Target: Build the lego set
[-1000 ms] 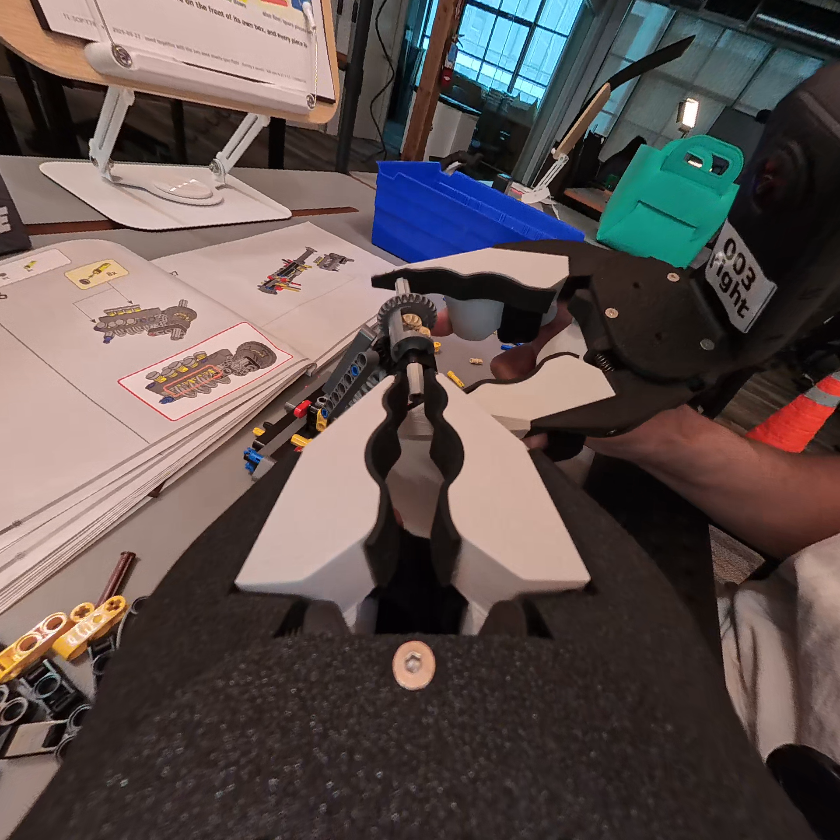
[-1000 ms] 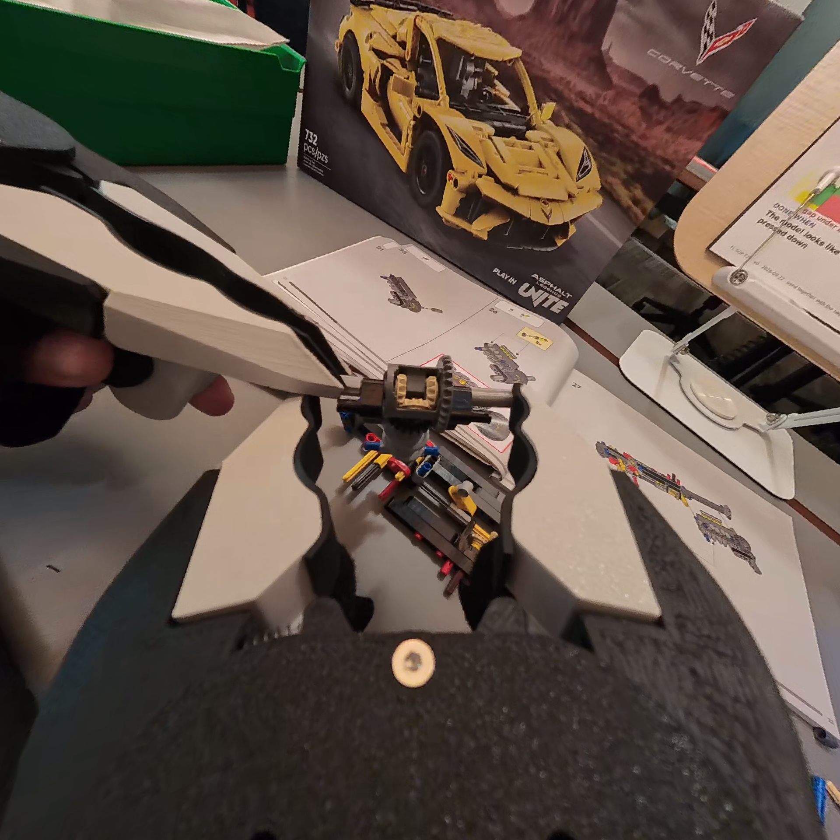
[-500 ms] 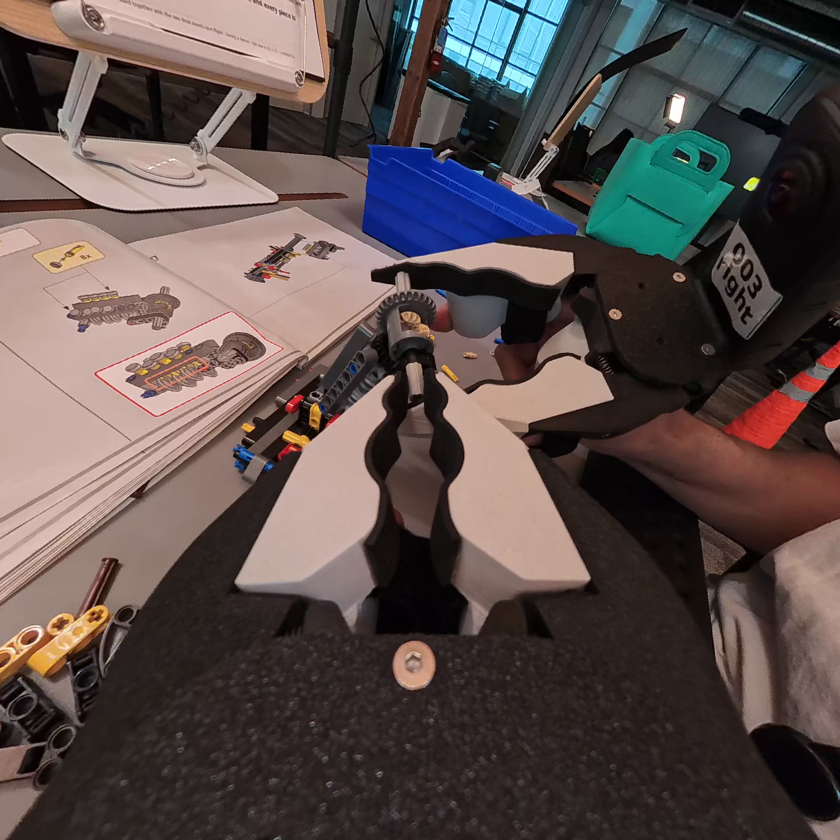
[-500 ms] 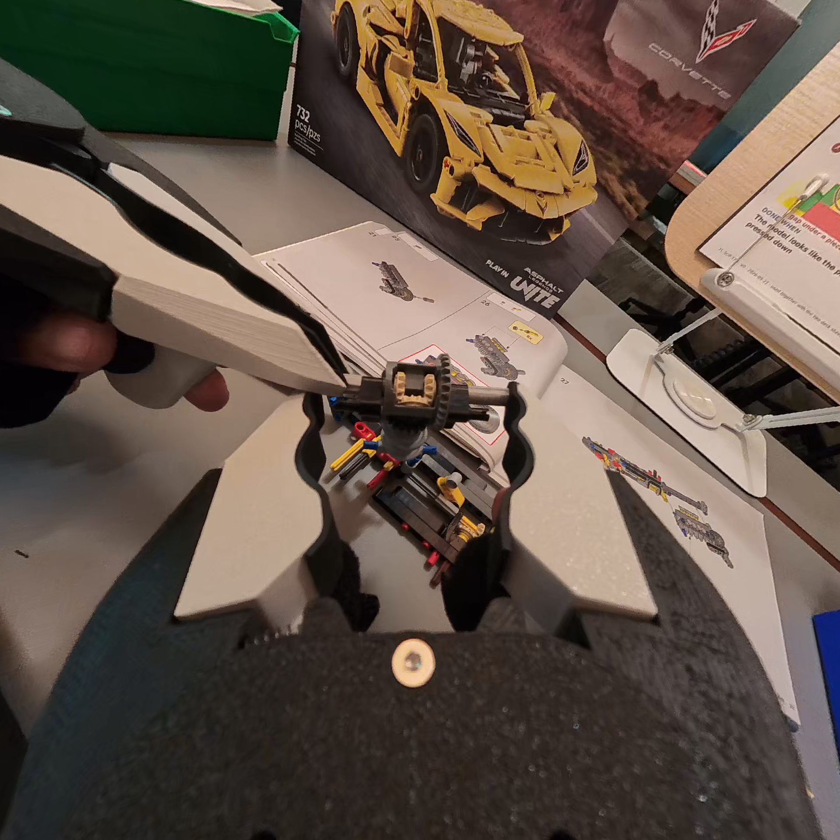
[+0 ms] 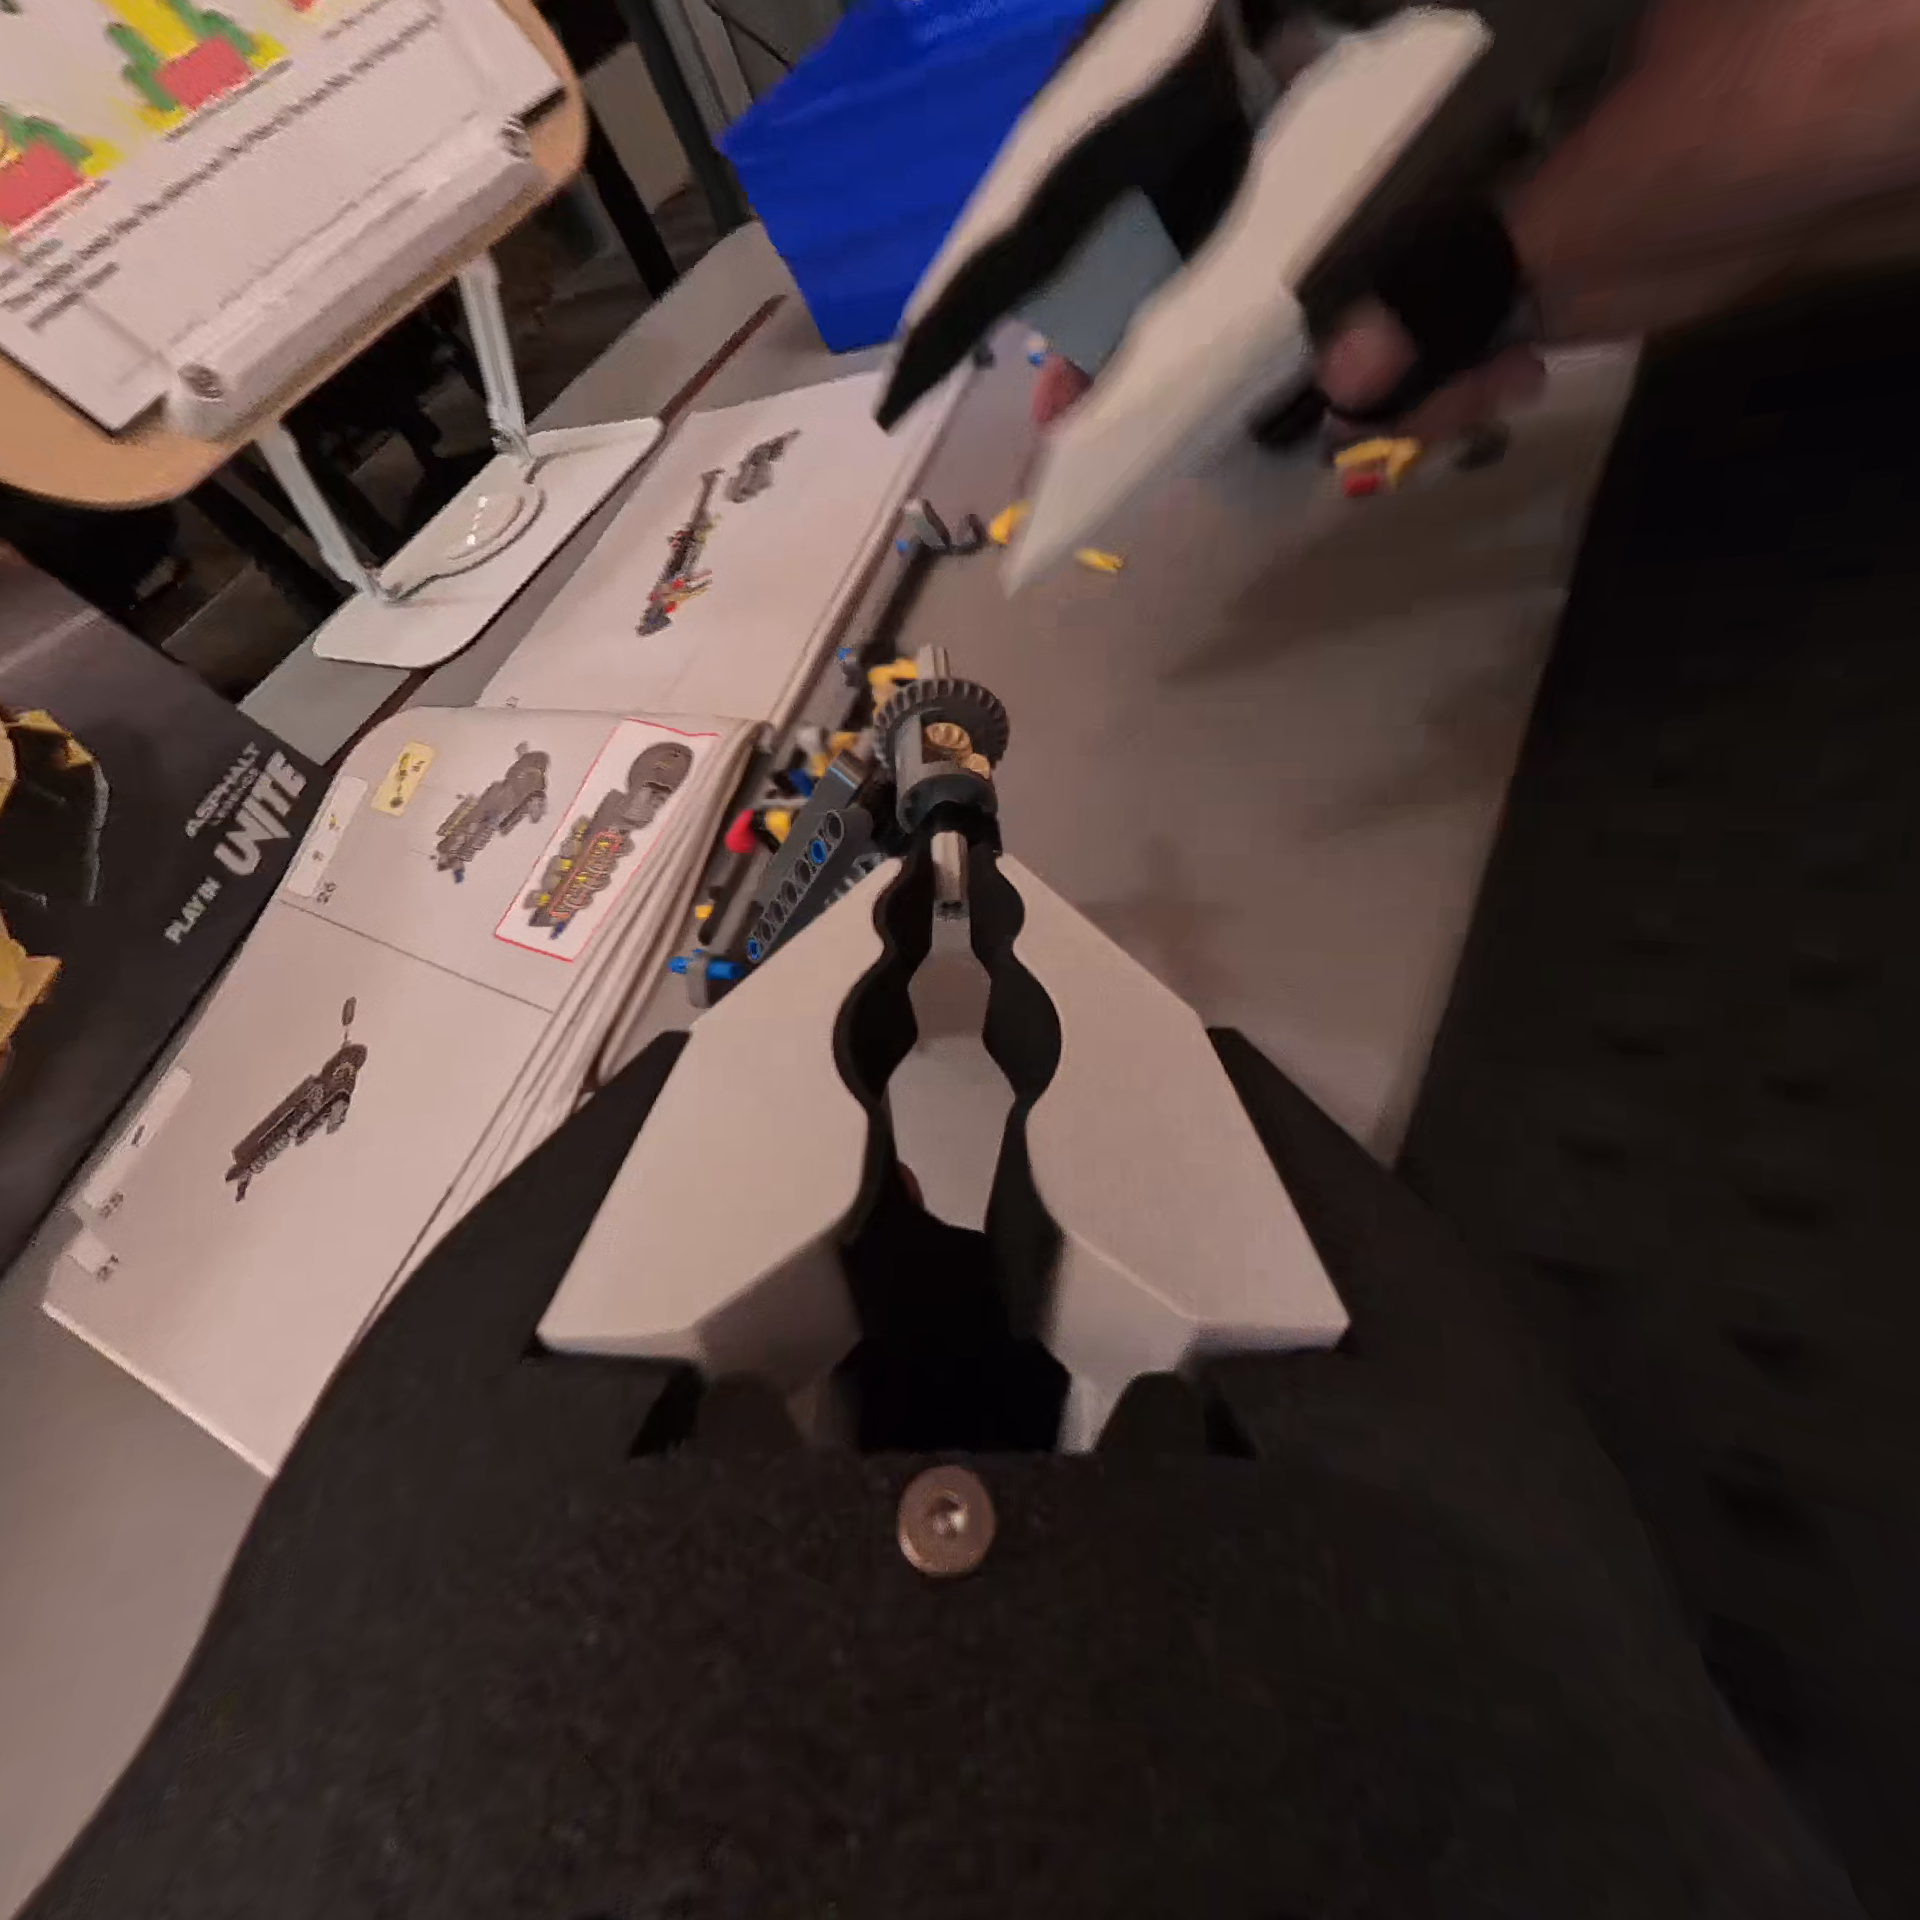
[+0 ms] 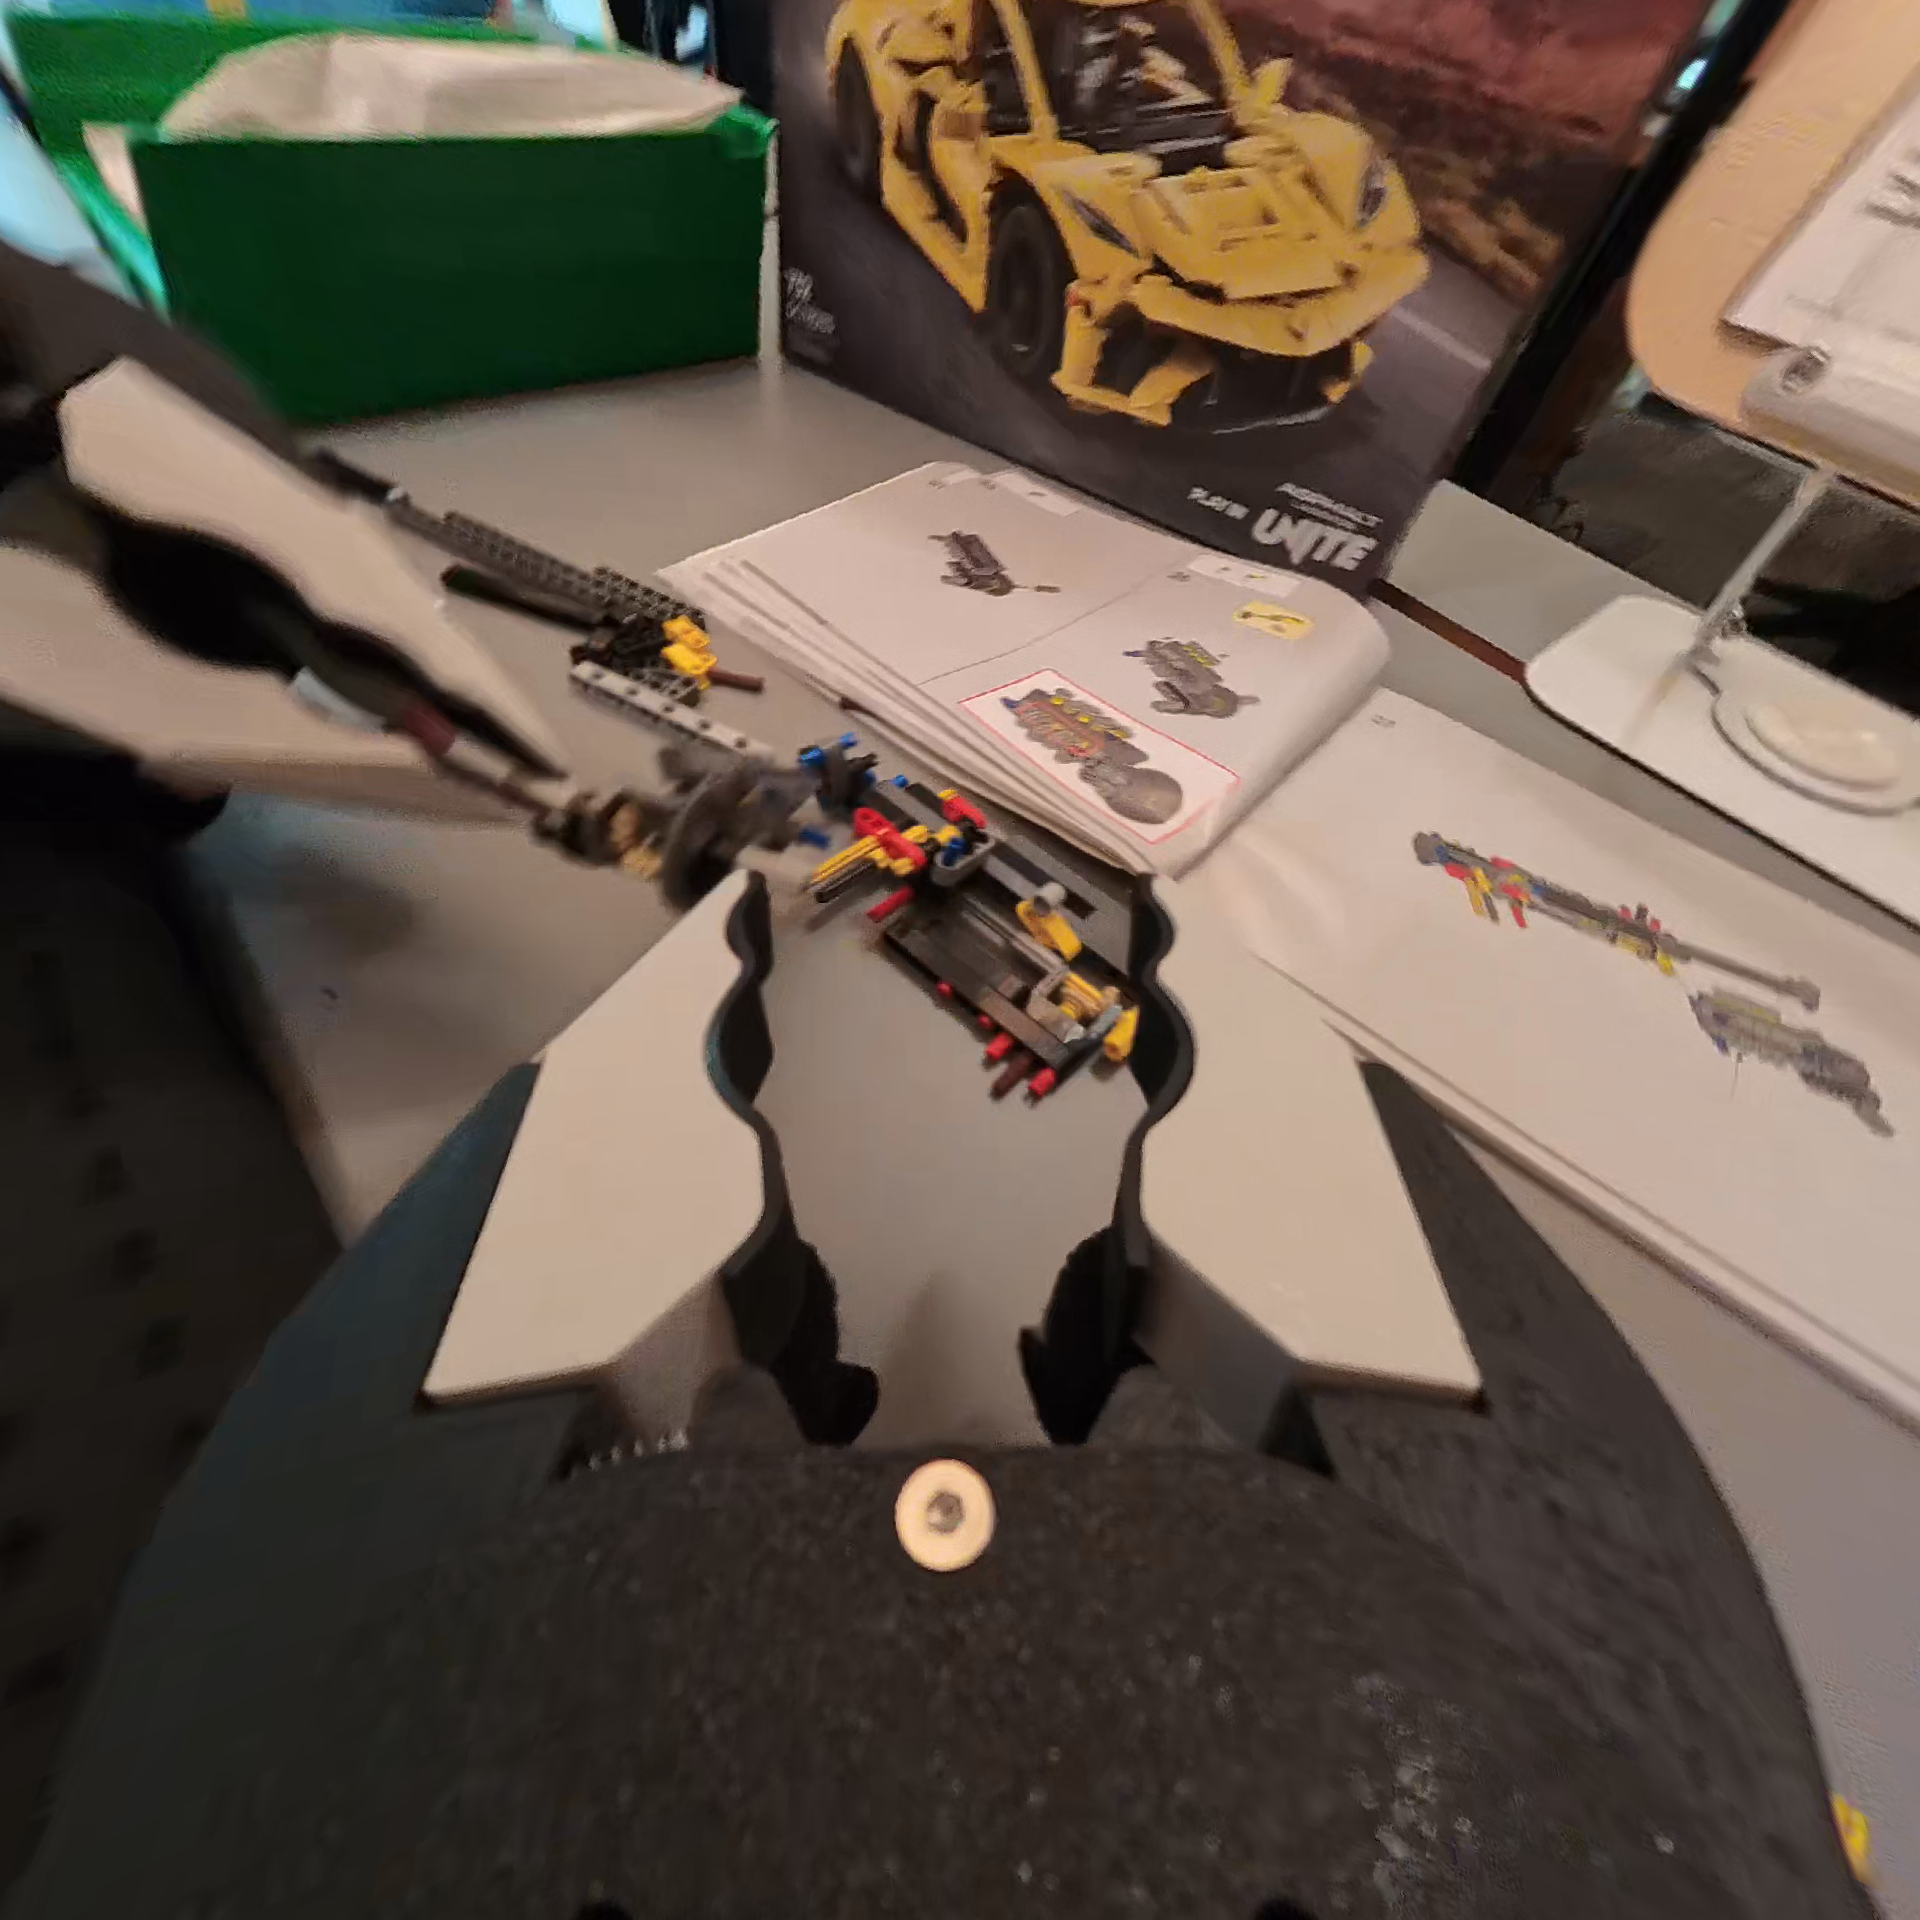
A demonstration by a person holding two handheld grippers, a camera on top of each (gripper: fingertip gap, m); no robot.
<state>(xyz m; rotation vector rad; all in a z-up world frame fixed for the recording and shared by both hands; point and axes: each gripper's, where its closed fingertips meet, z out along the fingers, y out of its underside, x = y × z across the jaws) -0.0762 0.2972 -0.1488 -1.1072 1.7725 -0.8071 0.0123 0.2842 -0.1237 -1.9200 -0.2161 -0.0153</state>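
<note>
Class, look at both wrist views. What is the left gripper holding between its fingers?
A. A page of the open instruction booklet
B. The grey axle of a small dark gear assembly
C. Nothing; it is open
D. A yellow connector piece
B: the left gripper is shut on the grey axle of the small dark gear assembly, which sticks out beyond its fingers, while the right gripper stands open and empty.
</note>
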